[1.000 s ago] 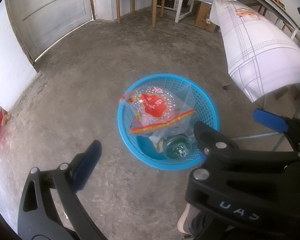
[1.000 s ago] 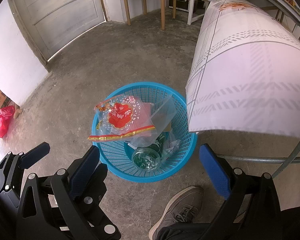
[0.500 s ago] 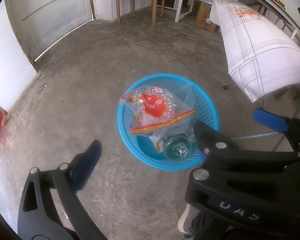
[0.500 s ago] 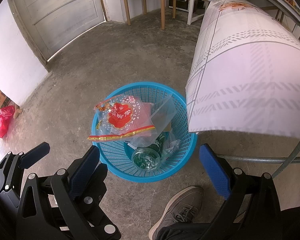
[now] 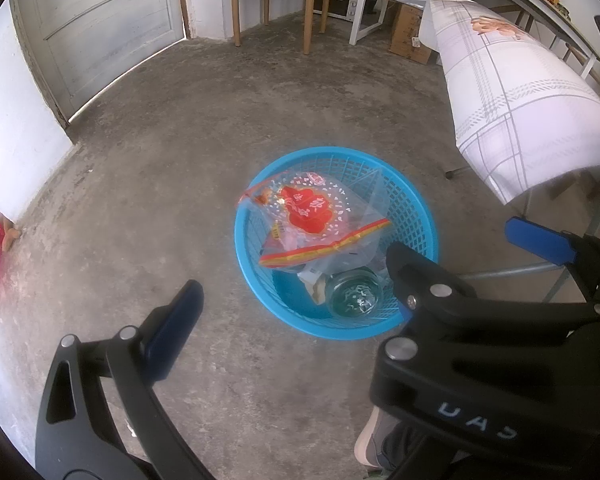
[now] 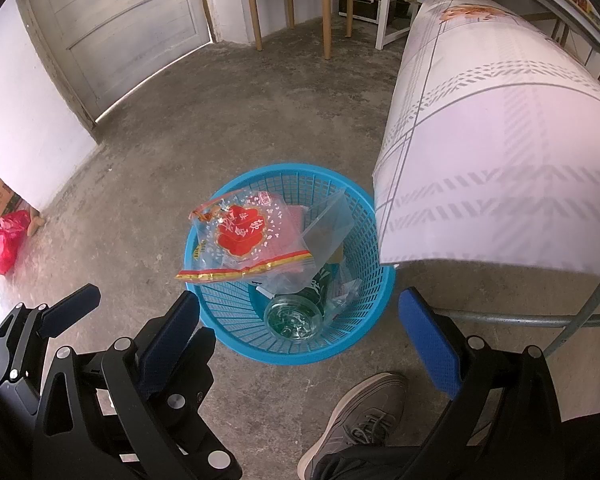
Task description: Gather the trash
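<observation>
both grippers, left gripper (image 5: 296,308) and right gripper (image 6: 300,320), hang wide open and empty above the blue basket (image 6: 236,336). snack bag (image 6: 246,238) and bottle (image 6: 296,316) sit inside it. we judge collection nearly done; we scan the floor beside the basket before ending.

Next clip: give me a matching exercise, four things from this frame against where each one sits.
Things:
1. clear bag with red print
2. green glass bottle
3. red bag
4. grey shoe

Places:
A. floor by the white wall
B. bottom of the blue basket
C. draped over the basket's rim
D. floor, near side of the basket

Pairs: 1-C, 2-B, 3-A, 4-D
</observation>
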